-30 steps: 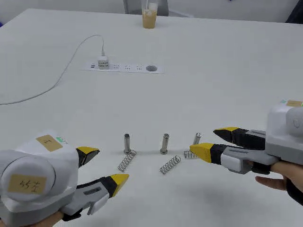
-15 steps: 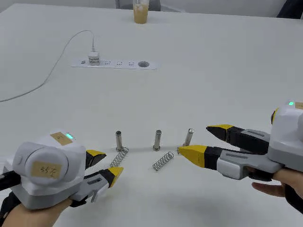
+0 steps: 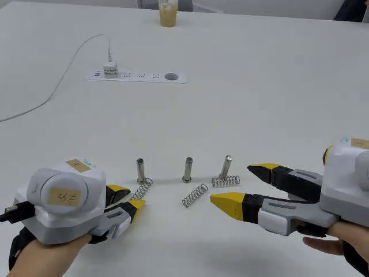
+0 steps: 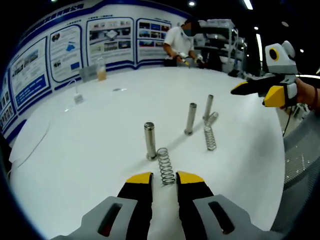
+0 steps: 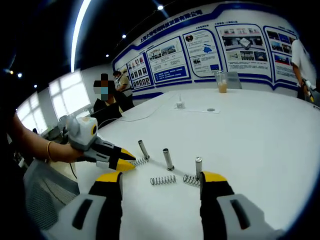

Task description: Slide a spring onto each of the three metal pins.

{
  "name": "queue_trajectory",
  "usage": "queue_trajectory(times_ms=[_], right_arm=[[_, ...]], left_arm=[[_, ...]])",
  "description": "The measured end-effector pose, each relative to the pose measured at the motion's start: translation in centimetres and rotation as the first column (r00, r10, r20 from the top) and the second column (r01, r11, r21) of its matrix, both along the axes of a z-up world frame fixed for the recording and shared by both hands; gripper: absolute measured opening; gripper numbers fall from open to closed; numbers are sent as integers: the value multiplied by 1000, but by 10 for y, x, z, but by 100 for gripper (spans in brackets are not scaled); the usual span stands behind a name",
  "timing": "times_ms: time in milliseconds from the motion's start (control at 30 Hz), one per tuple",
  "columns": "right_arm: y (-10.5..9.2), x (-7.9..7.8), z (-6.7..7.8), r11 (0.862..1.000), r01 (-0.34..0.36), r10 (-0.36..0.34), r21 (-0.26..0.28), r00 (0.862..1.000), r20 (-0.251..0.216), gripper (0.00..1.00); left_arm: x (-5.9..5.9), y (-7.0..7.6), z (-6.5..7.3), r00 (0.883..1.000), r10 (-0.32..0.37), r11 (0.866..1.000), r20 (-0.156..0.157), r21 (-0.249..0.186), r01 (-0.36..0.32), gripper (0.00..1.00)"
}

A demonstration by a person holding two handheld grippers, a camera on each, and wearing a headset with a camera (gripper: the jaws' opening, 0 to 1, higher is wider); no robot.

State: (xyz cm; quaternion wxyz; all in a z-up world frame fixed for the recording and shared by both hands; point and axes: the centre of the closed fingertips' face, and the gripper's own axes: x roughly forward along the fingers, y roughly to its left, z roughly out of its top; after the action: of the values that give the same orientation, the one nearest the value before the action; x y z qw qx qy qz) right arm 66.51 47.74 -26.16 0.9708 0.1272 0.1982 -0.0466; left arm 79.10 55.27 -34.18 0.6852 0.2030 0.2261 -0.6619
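Three short metal pins stand upright in a row on the white table: left pin [image 3: 140,170], middle pin [image 3: 188,169], right pin [image 3: 226,167]. A spring lies by each: left spring [image 3: 141,189], middle spring [image 3: 195,195], right spring [image 3: 226,181]. My left gripper [image 3: 128,196] is low at the near left, open by a narrow gap. In the left gripper view, the near end of the left spring [image 4: 165,162] lies between that gripper's [image 4: 165,179] yellow tips, untouched. My right gripper [image 3: 238,183] is wide open, its tips just right of the right spring [image 5: 190,179] and right pin [image 5: 199,166].
A white power strip [image 3: 135,75] with a plugged charger and a cable running left lies mid-table. A cup of brownish drink [image 3: 168,12] stands at the far edge. People stand in the background beyond the table [image 4: 90,145]. Bare tabletop surrounds the pins.
My left gripper has come forward to the left spring and its jaws have narrowed. The right gripper has drawn back slightly, uncovering the right spring. The head camera has shifted.
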Motion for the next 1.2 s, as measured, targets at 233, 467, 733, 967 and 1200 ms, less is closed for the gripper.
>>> queue_trajectory(times_ms=[233, 467, 733, 967, 1200], right_arm=[[3, 0, -3, 1000, 9, -9, 9, 1000, -5, 64], [6, 1, -5, 1000, 11, -11, 18, 1000, -9, 63], [4, -2, -6, 999, 22, -22, 35, 1000, -16, 62], [7, 1, 5, 997, 31, -33, 68, 999, 22, 61], [12, 8, 23, 990, 32, -45, 139, 995, 89, 58]], left_arm=[[-1, 0, -3, 1000, -3, 1000, -10, 1, 3, 14], [-2, 0, -3, 999, -30, 1000, 29, 6, 29, 11], [-16, 2, 4, 961, -189, 982, 203, 42, 184, 10], [-28, 1, 31, 958, -197, 978, 208, -21, 205, 10], [-39, -1, 67, 975, -167, 972, 146, -139, 187, 10]])
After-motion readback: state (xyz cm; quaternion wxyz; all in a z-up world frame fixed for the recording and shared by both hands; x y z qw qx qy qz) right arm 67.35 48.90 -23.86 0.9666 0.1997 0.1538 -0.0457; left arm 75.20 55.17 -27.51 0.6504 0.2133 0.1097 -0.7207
